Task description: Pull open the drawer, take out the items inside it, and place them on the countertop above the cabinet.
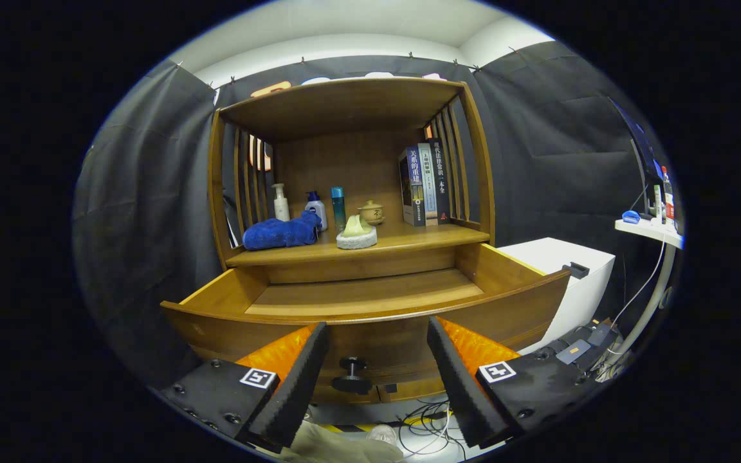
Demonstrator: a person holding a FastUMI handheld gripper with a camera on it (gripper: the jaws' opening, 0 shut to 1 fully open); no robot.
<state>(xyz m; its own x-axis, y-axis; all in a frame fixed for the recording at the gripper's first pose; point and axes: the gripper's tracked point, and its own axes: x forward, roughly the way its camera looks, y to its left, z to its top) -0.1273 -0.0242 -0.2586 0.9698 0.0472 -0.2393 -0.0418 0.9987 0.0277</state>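
- Tongs held wide apart, gripping nothing, the drawer knob between them.
- Just beyond, the drawer stands pulled open.
- Farther ahead, a blue towel lies on the counter.

Parted gripper before open drawer

Your gripper cam sits low, close to open drawer front, facing straight at cabinet, tilted slightly up; fingers spread wide, framing drawer knob.
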